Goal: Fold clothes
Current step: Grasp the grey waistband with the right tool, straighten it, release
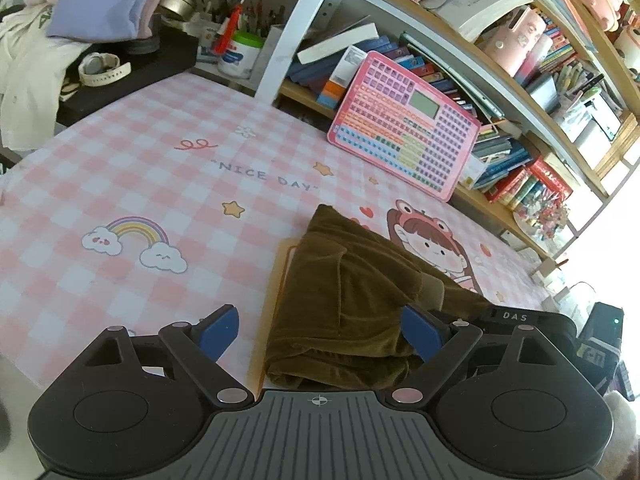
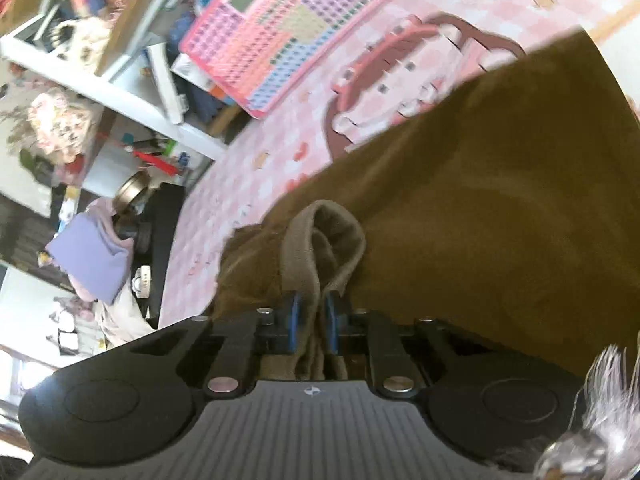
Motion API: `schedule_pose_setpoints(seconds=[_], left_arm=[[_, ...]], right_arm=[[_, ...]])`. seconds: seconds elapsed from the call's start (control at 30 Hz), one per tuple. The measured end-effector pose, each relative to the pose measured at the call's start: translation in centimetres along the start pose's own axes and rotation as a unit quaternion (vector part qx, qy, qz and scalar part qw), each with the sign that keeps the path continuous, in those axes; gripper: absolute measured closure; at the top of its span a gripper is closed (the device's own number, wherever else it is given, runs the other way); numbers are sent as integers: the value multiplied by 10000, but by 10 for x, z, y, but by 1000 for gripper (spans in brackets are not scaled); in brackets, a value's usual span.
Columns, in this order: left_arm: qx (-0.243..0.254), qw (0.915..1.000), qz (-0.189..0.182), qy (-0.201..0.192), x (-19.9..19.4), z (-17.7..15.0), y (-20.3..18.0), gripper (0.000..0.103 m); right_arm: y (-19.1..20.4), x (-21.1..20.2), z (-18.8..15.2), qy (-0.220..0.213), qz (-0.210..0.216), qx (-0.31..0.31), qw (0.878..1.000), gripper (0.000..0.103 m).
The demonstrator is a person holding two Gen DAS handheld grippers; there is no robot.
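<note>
Folding brown garment (image 1: 344, 304), mid-fold by look of it. Right tongs (image 2: 311, 320) pinched narrow on its paler hem, cloth lifted off pink checked surface (image 1: 120, 184). Left tongs (image 1: 320, 332) wide, empty, over near end of garment lying there. Next, I'd guess: carry hem across, lay flat, left pins edge.
</note>
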State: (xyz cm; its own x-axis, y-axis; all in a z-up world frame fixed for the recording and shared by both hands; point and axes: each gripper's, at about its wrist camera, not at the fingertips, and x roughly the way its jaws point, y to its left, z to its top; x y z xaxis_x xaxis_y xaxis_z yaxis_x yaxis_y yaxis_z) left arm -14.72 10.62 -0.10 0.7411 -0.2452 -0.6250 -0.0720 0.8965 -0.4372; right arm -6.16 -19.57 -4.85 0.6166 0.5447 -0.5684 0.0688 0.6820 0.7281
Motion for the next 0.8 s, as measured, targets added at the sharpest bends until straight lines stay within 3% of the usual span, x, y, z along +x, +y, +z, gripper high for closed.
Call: schedule_pose_setpoints(seconds=[0.07, 0.13, 0.2, 0.4, 0.53, 0.63, 0.8], left_arm=[[-20, 10000, -27, -4, 0, 0, 3, 12], [-51, 10000, -58, 16, 1, 1, 7, 12], [-72, 9999, -103, 51, 3, 3, 11, 12], [75, 9992, -380, 122, 10, 13, 10, 12], [383, 9975, -574, 174, 16, 19, 1, 11], [779, 9952, -495, 319, 23, 18, -9, 11], [1433, 9874, -262, 621, 33, 10, -20, 11]], right_arm=[[3, -2, -1, -109, 58, -150, 9998, 91], [2, 1, -3, -143, -244, -290, 9992, 91], [-6, 7, -5, -129, -466, -215, 9986, 87], [-3, -9, -6, -189, -537, 11, 9984, 80], [11, -36, -17, -398, -749, -291, 9960, 63], [19, -54, -33, -524, -1067, -591, 9911, 55], [27, -73, -66, -703, -1997, -934, 9729, 34]])
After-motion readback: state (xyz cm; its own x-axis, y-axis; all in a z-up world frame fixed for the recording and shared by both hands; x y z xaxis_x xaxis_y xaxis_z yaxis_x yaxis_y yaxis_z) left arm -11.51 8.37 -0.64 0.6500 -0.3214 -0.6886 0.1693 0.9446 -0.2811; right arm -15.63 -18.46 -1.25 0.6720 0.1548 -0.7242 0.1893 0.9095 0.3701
